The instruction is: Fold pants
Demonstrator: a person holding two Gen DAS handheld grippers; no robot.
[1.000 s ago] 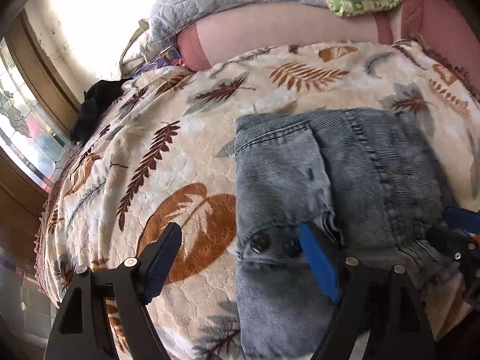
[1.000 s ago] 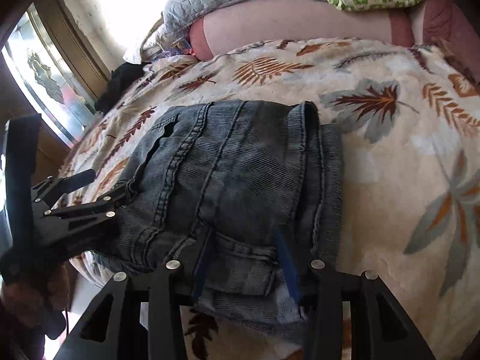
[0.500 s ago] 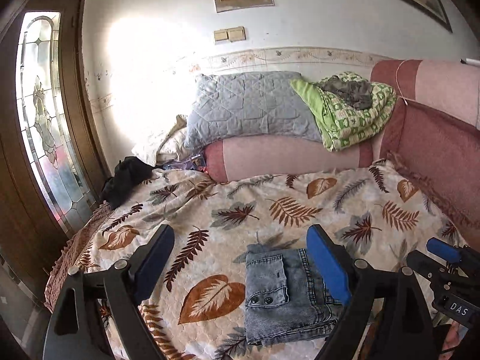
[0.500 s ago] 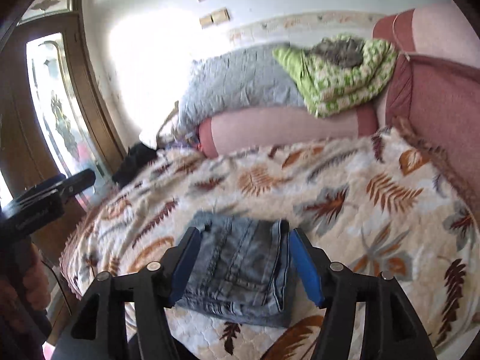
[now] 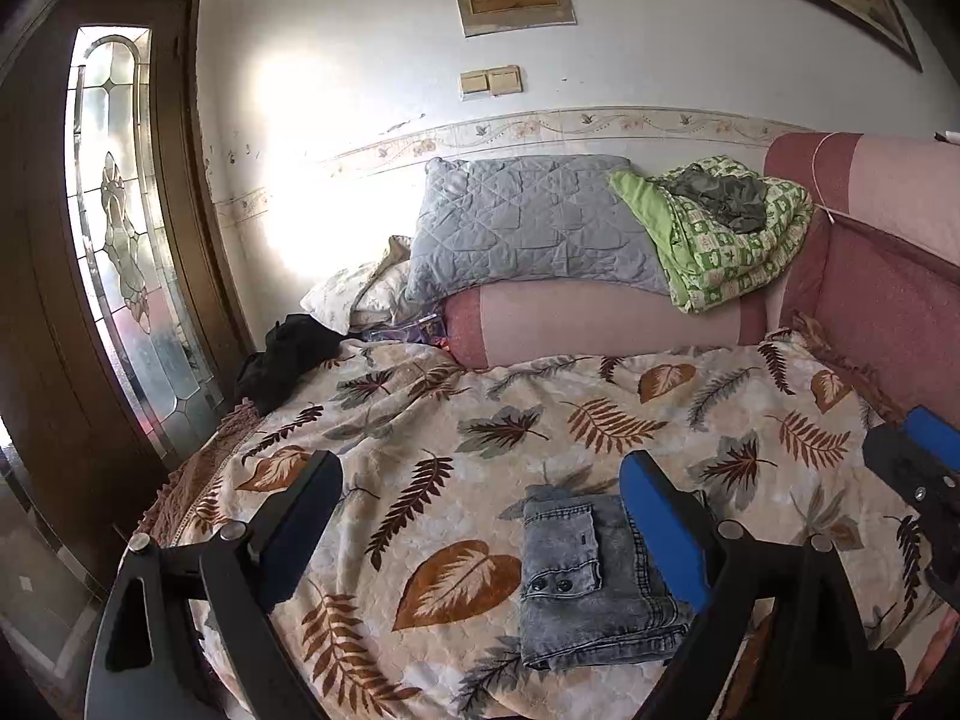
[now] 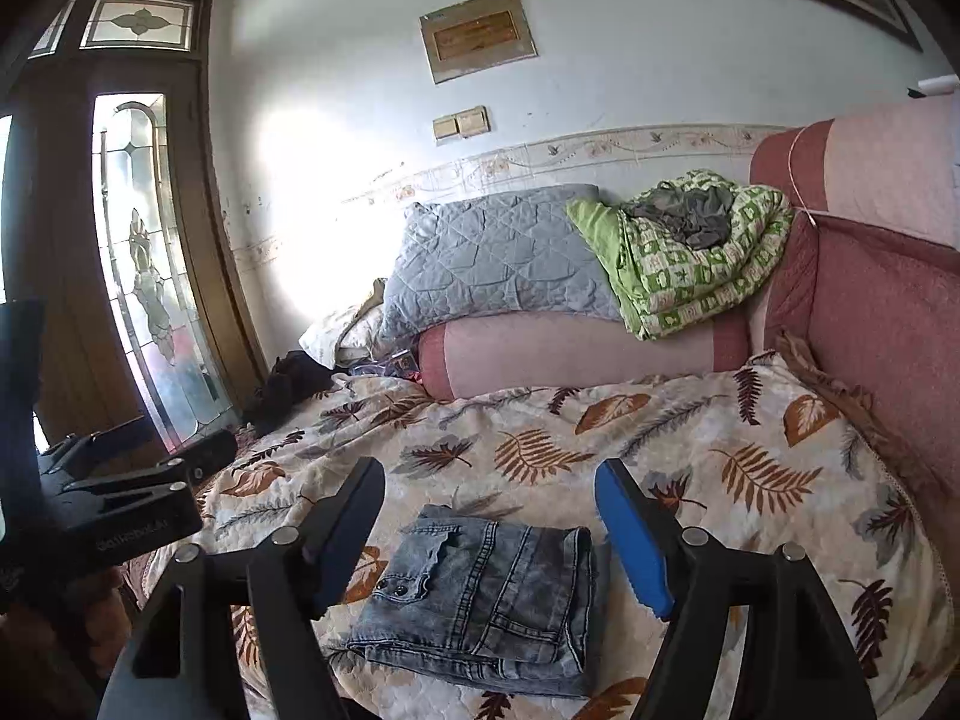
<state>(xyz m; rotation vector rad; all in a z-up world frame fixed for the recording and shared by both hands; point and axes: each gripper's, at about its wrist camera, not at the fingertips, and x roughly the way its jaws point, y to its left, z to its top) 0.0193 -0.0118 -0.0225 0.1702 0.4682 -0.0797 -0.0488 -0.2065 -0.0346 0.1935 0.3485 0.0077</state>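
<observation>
Daylight through the glass door (image 5: pixel 129 276) blows out a wall (image 5: pixel 312 138) patch (pure white); sharp focus, fisheye-bent edges, dark corners.

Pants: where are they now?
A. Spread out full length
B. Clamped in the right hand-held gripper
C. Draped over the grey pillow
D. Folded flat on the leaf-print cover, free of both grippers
D: the pants lie as a compact folded stack on the cover, with neither open hand-held gripper touching them.
</observation>
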